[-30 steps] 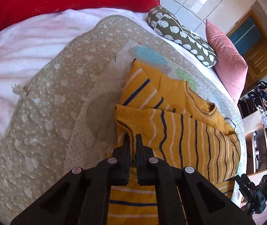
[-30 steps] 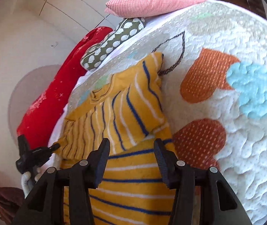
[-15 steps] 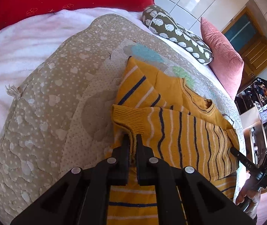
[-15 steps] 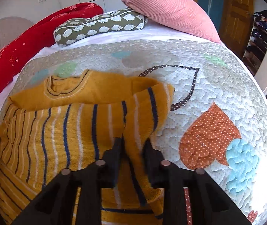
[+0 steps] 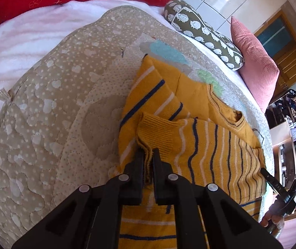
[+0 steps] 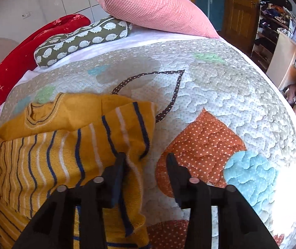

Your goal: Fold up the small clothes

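Observation:
A mustard-yellow sweater with navy and white stripes lies partly folded on the quilt, one sleeve laid across its body. My left gripper pinches the sleeve's ribbed cuff; its jaws are just starting to open, with the knit still between the pads. In the right wrist view the sweater fills the lower left. My right gripper is opening: one finger rests over the sweater's folded right edge, the other over the bare quilt, gripping nothing. The right gripper and a hand also show at the left wrist view's right edge.
At the head of the bed lie a pink pillow, a green hedgehog-print bolster and a red blanket. A pale pink fleece borders the quilt. Shelves, a desk and a wooden door stand beyond the bed's right edge.
My right gripper closed on the sweater's right fold, then spread its jaws and swung to the right, leaving the fold lying flat. The left gripper stayed on the cuff.

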A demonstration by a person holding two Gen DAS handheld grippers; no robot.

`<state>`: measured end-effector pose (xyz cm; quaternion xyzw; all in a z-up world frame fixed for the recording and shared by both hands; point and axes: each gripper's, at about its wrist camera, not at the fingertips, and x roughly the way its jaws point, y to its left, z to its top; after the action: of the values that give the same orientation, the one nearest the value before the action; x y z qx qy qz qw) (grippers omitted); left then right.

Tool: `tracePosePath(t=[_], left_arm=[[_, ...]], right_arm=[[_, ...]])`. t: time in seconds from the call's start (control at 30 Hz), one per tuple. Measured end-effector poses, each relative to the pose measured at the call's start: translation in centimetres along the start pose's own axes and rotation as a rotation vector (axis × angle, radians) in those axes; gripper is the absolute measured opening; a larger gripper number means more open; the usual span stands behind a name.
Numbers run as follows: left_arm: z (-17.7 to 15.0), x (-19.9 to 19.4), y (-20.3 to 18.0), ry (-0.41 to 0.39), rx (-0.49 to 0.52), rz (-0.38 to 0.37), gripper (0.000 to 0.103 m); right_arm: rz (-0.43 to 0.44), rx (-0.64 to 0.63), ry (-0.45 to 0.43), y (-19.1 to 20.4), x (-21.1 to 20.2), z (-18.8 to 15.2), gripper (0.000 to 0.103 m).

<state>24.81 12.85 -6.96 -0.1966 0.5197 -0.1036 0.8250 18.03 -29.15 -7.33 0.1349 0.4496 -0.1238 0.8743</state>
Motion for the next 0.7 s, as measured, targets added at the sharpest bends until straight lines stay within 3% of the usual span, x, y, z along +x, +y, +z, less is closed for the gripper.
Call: tracePosePath(t=[0.1,0.13,0.2,0.27,0.37,0.43,0.53,0.63,0.7], left_arm=[[0.2,-1.9,0.8,-0.03,-0.002,0.014,0.009],[0.2,-2.8,1.1,-0.053,-0.001,0.035,0.016],[0.5,-4.7,1.9,-0.114,-0.012,0.055,0.024],[1.0,-6.0,1.9,-0.159,0.0,0.065,0.025],[1.7,-6.0,0.3,-0.157,0.05,0.029,0.027],[1.6,-4.7,-1.7,-0.119,0.108,-0.021,0.035],[1.2,-1.4,-4.3,-0.055,0.193,-0.008,0.038],[1.2,1.9,-4.1,0.003,0.18,0.048,0.038],[1.5,2.5,-3.0,0.003,0.154,0.017,0.038]], right_arm=[[0.084,0.077,0.019,-2.2,-0.7,-0.1,0.055],[0.097,0.101,0.01,-2.9,-1.2,-0.3,0.055],[0.086,0.138,-0.035,-4.0,-2.6,-0.7,0.055],[0.075,0.165,-0.081,-4.7,-4.1,-0.9,0.055],[0.104,0.18,-0.114,-3.8,-5.5,-0.6,0.055],[0.183,0.178,-0.113,-2.1,-5.7,-0.3,0.055],[0.331,0.097,-0.053,2.3,-4.6,0.0,0.055],[0.468,0.012,0.067,6.0,-1.8,-0.3,0.055],[0.471,-0.017,0.15,6.8,0.7,-0.5,0.052]])
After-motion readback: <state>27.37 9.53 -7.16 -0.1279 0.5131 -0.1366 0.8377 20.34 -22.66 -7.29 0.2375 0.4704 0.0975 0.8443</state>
